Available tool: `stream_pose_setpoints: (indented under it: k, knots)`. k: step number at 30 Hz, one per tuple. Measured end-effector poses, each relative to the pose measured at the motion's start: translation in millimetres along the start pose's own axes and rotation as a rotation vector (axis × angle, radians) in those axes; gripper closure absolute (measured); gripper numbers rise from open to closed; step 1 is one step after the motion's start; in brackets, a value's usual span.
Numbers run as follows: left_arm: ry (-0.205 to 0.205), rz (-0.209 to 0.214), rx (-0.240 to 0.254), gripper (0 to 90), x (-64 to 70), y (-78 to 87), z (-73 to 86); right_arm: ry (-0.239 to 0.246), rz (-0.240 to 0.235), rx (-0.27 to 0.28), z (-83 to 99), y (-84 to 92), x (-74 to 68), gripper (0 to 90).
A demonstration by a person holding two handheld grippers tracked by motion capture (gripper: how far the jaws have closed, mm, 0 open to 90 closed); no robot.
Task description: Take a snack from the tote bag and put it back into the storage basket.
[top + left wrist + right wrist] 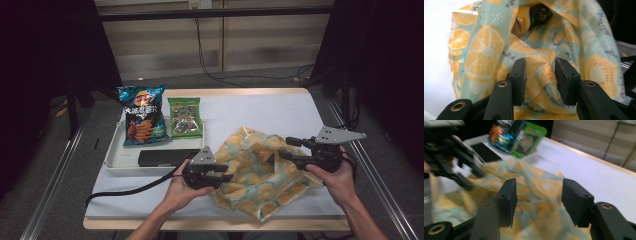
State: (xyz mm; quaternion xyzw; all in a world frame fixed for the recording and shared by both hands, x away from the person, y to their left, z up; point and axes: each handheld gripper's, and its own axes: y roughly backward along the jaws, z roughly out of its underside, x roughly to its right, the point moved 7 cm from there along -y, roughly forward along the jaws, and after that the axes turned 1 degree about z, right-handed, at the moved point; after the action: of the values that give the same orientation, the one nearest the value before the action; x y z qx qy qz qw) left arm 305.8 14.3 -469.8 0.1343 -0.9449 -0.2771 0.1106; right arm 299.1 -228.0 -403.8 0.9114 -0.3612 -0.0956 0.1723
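Note:
A cloth bag (257,175) printed with orange slices on pale green lies crumpled on the white table (260,110), right of centre. My left gripper (229,172) points right into its left edge. In the left gripper view the jaws (540,61) stand apart, with a loose fold of the cloth bag (486,50) rising between them. A dark packet (540,16) shows inside the bag's mouth. My right gripper (286,148) hovers over the bag's right side, pointing left. Its jaws (539,182) are open above the blurred cloth bag (534,187), holding nothing.
A white tray (116,159) at the left carries a blue chips bag (142,115), a green snack packet (185,117) and a black box (165,157). The left gripper's cable trails off the table's front left. Dark frames flank the table.

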Motion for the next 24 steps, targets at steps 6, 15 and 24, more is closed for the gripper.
stream_pose_setpoints:
  k: [6, 15, 24]
  knots:
    - [0.018, 0.0, 0.012, 61.3, -6.7, -4.9, -2.4, 0.048, -0.114, -0.075, 5.2, -20.1, -26.1, 73.9]
    - [0.029, 0.004, 0.027, 58.4, -15.3, -7.6, -6.3, 0.079, 0.01, -0.263, 45.8, -62.0, 3.4, 69.5]
    - [0.015, 0.007, -0.01, 57.5, -12.9, -15.2, 1.9, 0.1, 0.086, -0.291, 51.6, -73.6, 27.5, 47.9]
